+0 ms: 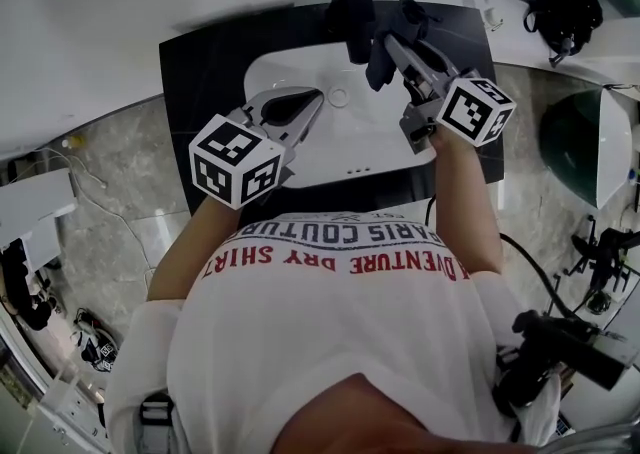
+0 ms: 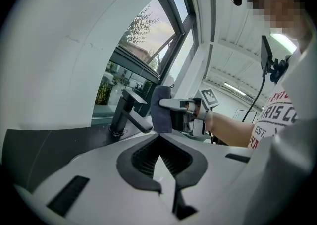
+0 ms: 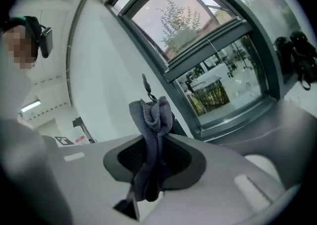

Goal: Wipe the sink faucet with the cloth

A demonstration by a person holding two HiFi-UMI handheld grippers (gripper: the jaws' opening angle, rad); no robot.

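A black faucet (image 1: 352, 4) stands on the dark counter behind the white sink basin (image 1: 335, 157). My right gripper (image 1: 393, 44) is shut on a dark grey cloth (image 1: 381, 60), held just right of the faucet and close to it; whether they touch I cannot tell. In the right gripper view the cloth (image 3: 151, 135) hangs bunched from between the jaws of the right gripper (image 3: 148, 142). My left gripper (image 1: 308, 105) hovers over the basin's left side, shut and holding nothing. In the left gripper view the left gripper (image 2: 159, 157) looks toward the faucet (image 2: 126, 112) and the cloth (image 2: 161, 110) beside its spout.
The dark counter (image 1: 200, 72) surrounds the basin, with a white wall to the left and a window (image 3: 208, 70) behind. A black bag (image 1: 562, 0) lies at the far right. A stone floor and cables lie around the person's body.
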